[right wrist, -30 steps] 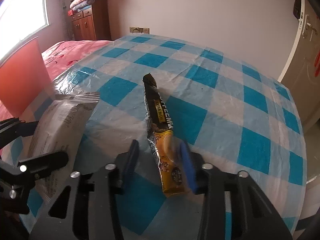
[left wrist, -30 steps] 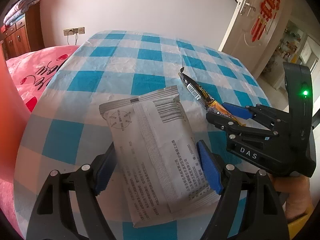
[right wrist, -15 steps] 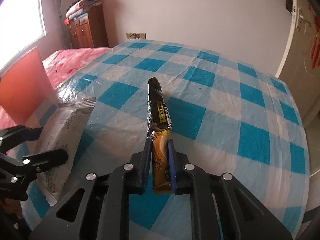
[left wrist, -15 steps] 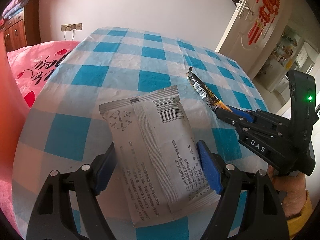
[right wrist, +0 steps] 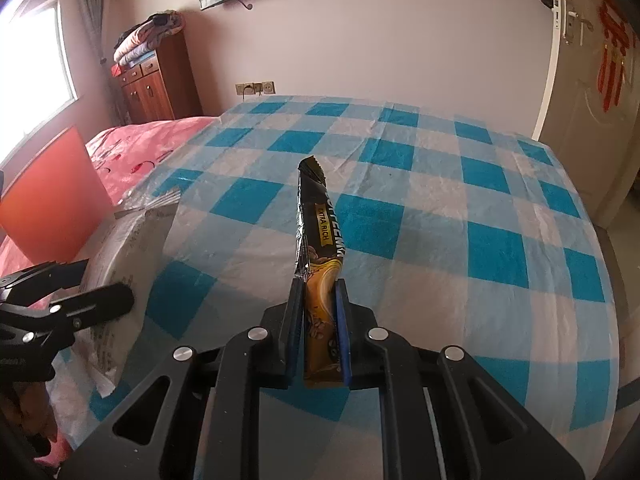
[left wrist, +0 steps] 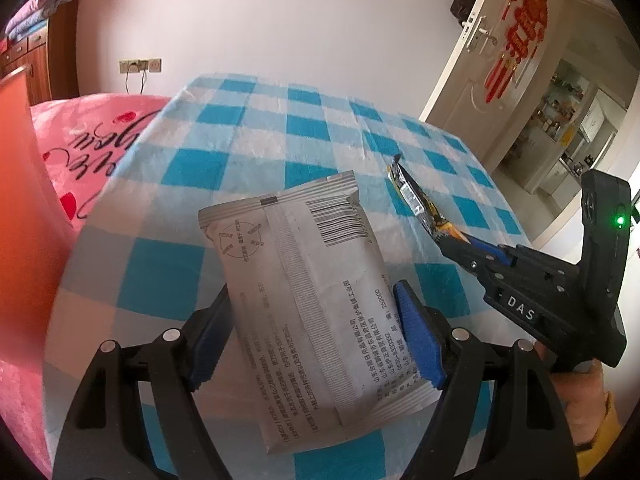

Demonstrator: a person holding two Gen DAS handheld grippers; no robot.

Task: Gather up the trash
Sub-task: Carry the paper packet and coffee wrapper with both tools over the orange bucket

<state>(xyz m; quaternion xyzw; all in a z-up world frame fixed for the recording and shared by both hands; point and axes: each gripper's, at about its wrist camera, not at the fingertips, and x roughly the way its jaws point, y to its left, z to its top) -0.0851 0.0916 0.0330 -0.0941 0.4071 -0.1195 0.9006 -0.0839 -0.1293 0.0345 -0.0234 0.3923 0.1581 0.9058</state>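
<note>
The right hand-held gripper (right wrist: pixel 319 320) is clamping a coffee sachet (right wrist: pixel 316 236), and the left hand-held gripper (left wrist: pixel 316 336) is squeezing a grey packet (left wrist: pixel 304 292), both lifted over the blue-checked desk (right wrist: pixel 440 216) beside a pink bed (left wrist: pixel 92 148).

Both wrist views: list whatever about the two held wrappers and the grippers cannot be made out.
- Grey packet, left wrist view: its front face is turned away; the left gripper covers its side edges.
- Coffee stick wrapper, right wrist view: the brand name wraps out of sight; the right gripper hides the sides of its lower end.
- Grey packet, right wrist view: partly cut off behind the left gripper.
- No bin shows in either view.
</note>
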